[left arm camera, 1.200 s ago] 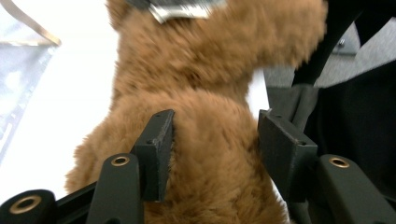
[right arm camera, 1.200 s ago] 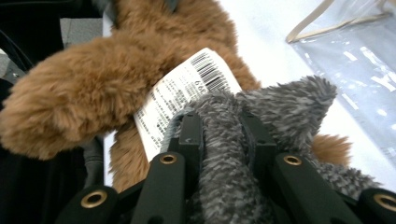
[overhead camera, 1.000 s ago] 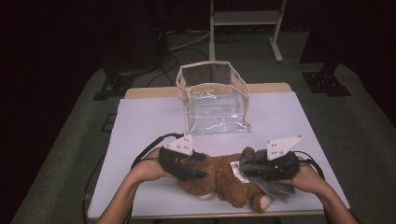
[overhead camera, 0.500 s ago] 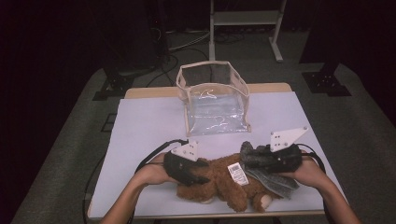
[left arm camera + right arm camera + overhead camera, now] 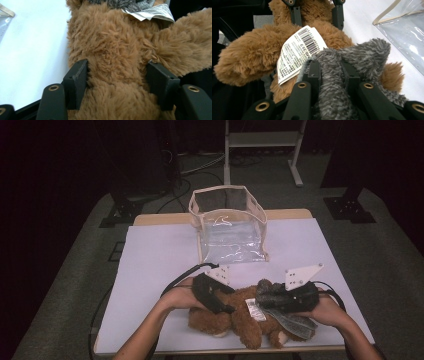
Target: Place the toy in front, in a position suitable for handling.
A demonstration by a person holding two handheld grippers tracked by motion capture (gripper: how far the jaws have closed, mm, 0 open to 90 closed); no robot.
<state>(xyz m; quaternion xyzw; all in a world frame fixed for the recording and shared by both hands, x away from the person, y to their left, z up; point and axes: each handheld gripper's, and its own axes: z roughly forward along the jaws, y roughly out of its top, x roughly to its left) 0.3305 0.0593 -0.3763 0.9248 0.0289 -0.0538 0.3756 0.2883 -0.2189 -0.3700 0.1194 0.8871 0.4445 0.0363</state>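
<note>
A brown teddy bear (image 5: pixel 240 317) (image 5: pixel 115 45) (image 5: pixel 247 57) lies on its side near the table's front edge, with a white barcode tag (image 5: pixel 254 310) (image 5: pixel 299 52) and a grey scarf (image 5: pixel 295 322) (image 5: pixel 364 52). My left gripper (image 5: pixel 226 307) (image 5: pixel 117 64) straddles the bear's torso. Its jaws have just been opening, and both pads still sit pressed into the fur. My right gripper (image 5: pixel 263 298) (image 5: pixel 330 66) is shut on the grey scarf at the bear's neck. The left gripper's jaws also show at the top of the right gripper view, flanking the bear's body.
An upright clear plastic bag (image 5: pixel 230 225) (image 5: pixel 404 27) with a beige rim, open at the top, stands at the back middle of the white table (image 5: pixel 155 260). Cables trail from both grippers. A dark floor and a metal stand (image 5: pixel 262 140) lie beyond the table.
My left gripper has slid to the right and down, further onto the bear's body. The right gripper and the bear have stayed about where they were.
</note>
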